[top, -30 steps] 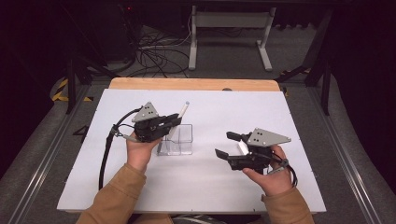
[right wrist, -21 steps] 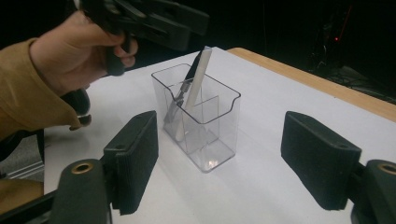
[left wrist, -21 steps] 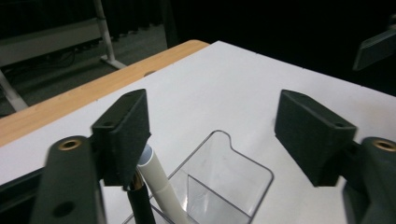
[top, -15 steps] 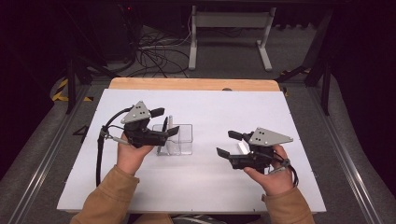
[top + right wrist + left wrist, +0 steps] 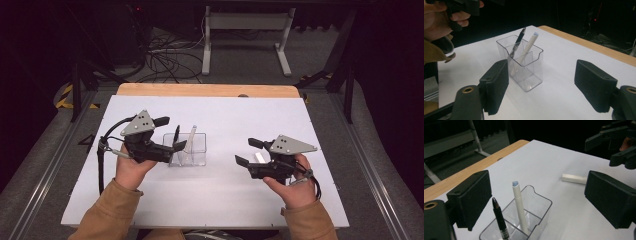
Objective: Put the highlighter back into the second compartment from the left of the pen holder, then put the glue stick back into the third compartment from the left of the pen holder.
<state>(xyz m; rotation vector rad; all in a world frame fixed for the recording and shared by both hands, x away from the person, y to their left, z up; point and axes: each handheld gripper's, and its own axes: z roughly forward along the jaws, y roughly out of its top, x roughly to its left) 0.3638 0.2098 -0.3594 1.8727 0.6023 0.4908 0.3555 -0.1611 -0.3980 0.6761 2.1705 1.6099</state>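
The surface is a white sheet laid over a wooden top, whose bare edge shows along the far side. Beyond it the room is dark: a grey floor, a tangle of cables and a white metal stand can be made out, and little else.

The clear pen holder stands upright on the surface, left of centre, and serves here as the landmark. It is a transparent box divided into compartments; its clear walls make the divisions hard to trace in the high view.

The left hand-held gripper is just left of the pen holder and above its rim. Its jaws have just been opening and stand wide apart, with nothing pressed between the pads. In the left gripper view the near wall of the holder is cut off by the bottom edge.

The right hand-held gripper is well to the right of the pen holder, jaws apart and empty.

A white pen leans inside the pen holder, tip end up. A black pen stands in the holder beside it, its lower end cut off in the left gripper view.

A white pen cap lies on the surface right of the holder, just in front of the right hand-held gripper; one end is hidden behind a jaw pad.
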